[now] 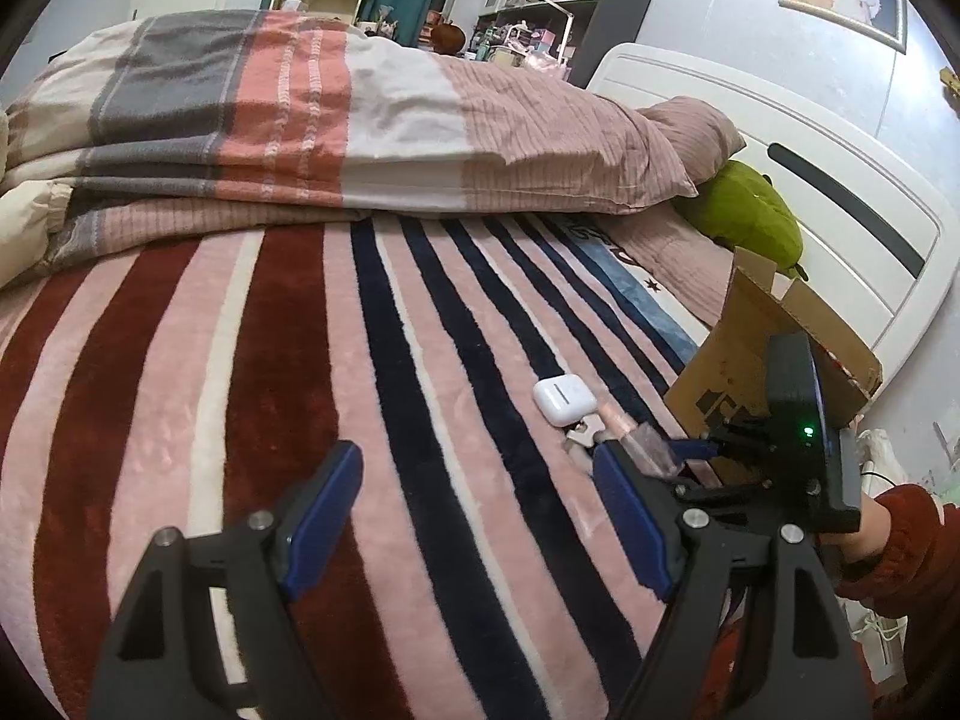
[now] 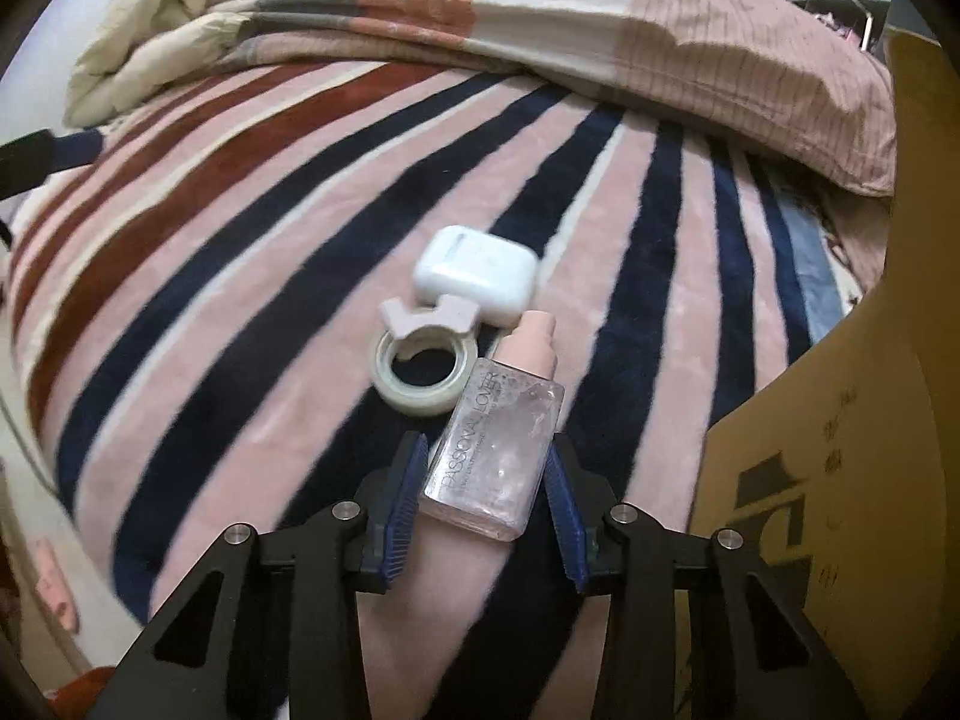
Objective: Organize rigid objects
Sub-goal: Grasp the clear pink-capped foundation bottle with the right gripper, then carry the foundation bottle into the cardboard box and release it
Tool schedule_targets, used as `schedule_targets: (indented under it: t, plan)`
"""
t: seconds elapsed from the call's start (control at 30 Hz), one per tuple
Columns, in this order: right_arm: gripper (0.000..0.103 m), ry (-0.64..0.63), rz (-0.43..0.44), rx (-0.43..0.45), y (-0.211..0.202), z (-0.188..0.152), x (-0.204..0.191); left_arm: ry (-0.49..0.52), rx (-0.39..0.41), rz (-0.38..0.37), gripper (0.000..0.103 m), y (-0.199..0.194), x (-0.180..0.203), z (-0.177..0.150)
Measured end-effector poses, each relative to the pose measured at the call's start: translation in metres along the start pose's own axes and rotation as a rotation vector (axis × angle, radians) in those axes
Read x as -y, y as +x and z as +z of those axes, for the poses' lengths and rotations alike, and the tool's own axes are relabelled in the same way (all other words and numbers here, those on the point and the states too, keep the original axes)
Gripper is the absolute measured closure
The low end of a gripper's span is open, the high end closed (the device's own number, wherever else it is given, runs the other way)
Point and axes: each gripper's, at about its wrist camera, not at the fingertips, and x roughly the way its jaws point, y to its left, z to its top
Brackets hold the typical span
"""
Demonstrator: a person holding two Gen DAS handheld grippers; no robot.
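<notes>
While the bottle point(image 2: 492, 450) lies flat on the striped blanket point(image 2: 252, 276) of the bed, the right hand-held gripper point(image 2: 487, 498) has it straight ahead and between its two blue pads point(image 2: 403, 504); the jaws stand either side of the clear body, close to it, though whether they already press the glass I cannot tell, since a thin gap seems to show on each side; the bottle's long axis runs away from the gripper, along the line of the fingers, with its base nearest the camera and its pink cap point(image 2: 531, 339) pointing off toward the white earbud case point(image 2: 474, 273); a roll of tape point(image 2: 423, 375) with a pink cutter lies just to the left of the cap, touching or nearly touching the case; the cardboard box point(image 2: 840, 450) rises just to the right, so, in my judgement, the coming move is a squeeze across the bottle's narrow width and then a lift sideways to the right into that box; the risk is that the smooth body slips lengthwise out of the pads; the left hand-held gripper point(image 1: 480, 516) hovers wide open over bare blanket, holding nothing, and lies farther from the bottle point(image 1: 651, 450), which shows in its view off to the right beside the case point(image 1: 564, 401) and the box point(image 1: 750, 354); the right one is plainly the nearer.
</notes>
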Motion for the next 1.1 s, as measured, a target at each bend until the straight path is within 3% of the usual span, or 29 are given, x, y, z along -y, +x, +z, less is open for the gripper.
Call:
schedule_targets:
  t: [0.1,0.23,0.43,0.47,0.73,0.97,1.07,1.1]
  plan:
    - [0.068,-0.012,0.06,-0.013,-0.005,-0.006,-0.009,0.003,-0.003,-0.005,0.026,0.0,0.002,0.0]
    - [0.067,0.012,0.053,-0.044,0.002,-0.003,-0.011,0.012,-0.013,-0.008,0.027,0.003,0.008,0.001]
    - [0.071,0.009,0.031,-0.024,0.0,-0.002,-0.014,0.033,-0.034,-0.034,0.027,0.009,0.022,0.003]
    - [0.076,0.001,0.022,-0.011,-0.004,-0.002,-0.015,0.037,-0.037,-0.041,0.026,0.01,0.025,0.003]
    - [0.076,-0.087,0.119,0.163,-0.073,0.01,-0.038,0.067,-0.054,-0.157,0.027,0.011,0.059,0.014]
    - [0.076,-0.109,0.17,0.324,-0.136,0.023,-0.039,0.083,-0.025,-0.278,0.027,0.002,0.101,0.041]
    - [0.076,-0.098,0.161,0.38,-0.158,0.024,-0.023,0.086,0.009,-0.324,0.039,-0.002,0.12,0.055]
    - [0.076,-0.092,0.163,0.387,-0.162,0.023,-0.018,0.09,0.013,-0.339,0.049,-0.003,0.124,0.059]
